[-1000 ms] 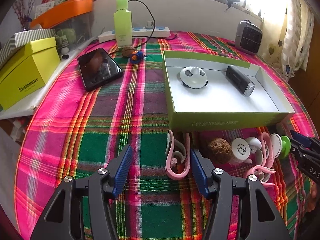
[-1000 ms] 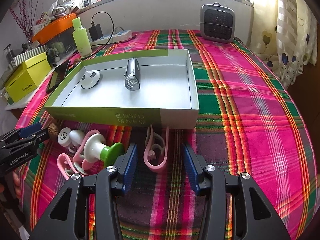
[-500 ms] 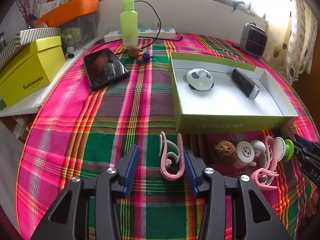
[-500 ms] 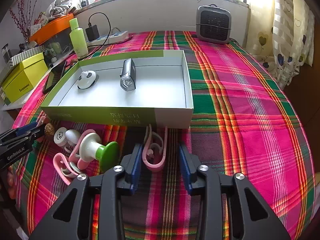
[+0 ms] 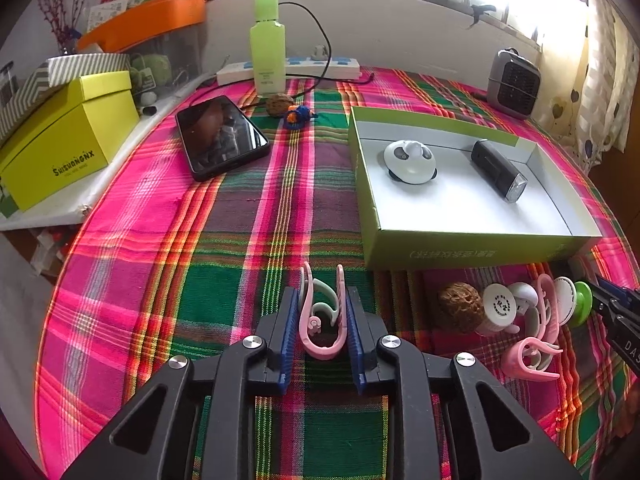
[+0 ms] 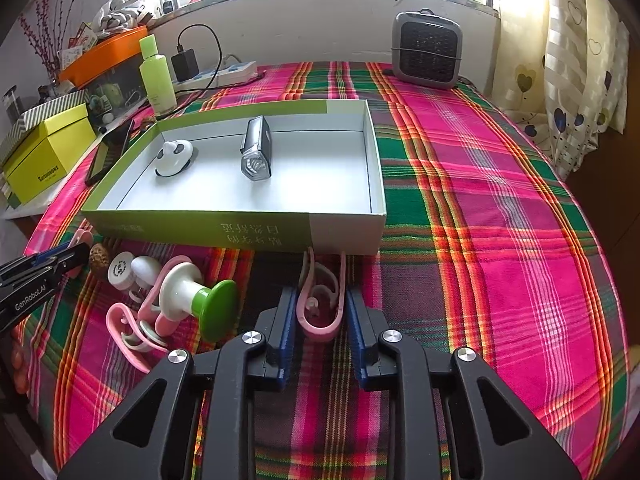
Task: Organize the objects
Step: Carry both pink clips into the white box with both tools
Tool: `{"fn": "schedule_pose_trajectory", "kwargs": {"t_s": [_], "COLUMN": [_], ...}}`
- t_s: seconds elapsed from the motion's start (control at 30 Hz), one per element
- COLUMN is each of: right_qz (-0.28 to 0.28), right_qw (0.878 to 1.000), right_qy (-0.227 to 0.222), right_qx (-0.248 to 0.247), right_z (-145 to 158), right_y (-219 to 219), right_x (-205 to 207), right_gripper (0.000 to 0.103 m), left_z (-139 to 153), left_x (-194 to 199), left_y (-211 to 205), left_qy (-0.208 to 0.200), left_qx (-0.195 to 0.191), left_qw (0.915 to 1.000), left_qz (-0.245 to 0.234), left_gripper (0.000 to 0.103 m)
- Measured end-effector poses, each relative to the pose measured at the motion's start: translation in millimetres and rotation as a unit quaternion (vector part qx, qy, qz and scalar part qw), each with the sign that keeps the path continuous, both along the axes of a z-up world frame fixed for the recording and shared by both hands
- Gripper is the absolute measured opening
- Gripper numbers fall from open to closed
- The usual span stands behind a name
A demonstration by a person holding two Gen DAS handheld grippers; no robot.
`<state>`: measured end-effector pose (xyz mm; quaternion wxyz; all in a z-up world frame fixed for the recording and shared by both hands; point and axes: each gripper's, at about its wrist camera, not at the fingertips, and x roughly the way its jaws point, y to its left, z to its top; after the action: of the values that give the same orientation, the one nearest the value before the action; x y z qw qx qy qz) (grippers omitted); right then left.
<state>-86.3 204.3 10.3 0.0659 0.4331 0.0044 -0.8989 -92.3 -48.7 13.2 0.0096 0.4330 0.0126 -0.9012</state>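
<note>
Left gripper [image 5: 323, 312] clenched on a pink clip [image 5: 322, 320], blue pads pressing both its sides, clip on the plaid cloth [image 5: 224, 240] just in front of the green box [image 5: 460, 250]. Right gripper [image 6: 322, 312] likewise clamped on another pink clip [image 6: 322, 306], its far end near the box wall [image 6: 240, 232]. Between the grippers: walnut [image 5: 460, 306], white cap [image 5: 499, 304], green knob [image 6: 218, 310], more pink clips [image 6: 132, 326]. Inside box: panda toy [image 5: 409, 161], black light [image 5: 498, 170]. Phone [image 5: 220, 136] far left.

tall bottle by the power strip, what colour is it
Light yellow-green, cap included; the tall bottle shows best in the left wrist view.
</note>
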Motion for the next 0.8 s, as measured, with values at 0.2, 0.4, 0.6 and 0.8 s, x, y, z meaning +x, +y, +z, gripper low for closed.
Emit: {"fn": "schedule_pose_trajectory", "kwargs": {"t_s": [0.2,0.4,0.6,0.8], "right_qz": [-0.002,0.005,0.01,0.016], "right_qw": [1.0,1.0,1.0,1.0], "right_qy": [0.0,0.007,0.01,0.017], "right_qx": [-0.003,-0.008,-0.011,-0.016], "right_z": [0.1,3.8,7.4,14.5], "right_y": [1.4,0.2,-1.3,-2.4], "right_x": [2.1,5.2,7.1,9.7], "right_gripper": [0.024,0.024,0.024,0.024], "left_z": [0.4,2.9,10.8,16.5], "left_x": [1.0,4.0,7.4,9.1], "left_y": [-0.4,1.1,3.0,7.1], "left_qy": [0.0,0.003,0.011,0.011], "left_qx": [0.004,0.007,0.014,0.024], "left_qw": [1.0,1.0,0.9998,0.9994], "left_qz": [-0.002,-0.005,-0.013,-0.024], "left_gripper": [0.021,0.021,0.021,0.021]}}
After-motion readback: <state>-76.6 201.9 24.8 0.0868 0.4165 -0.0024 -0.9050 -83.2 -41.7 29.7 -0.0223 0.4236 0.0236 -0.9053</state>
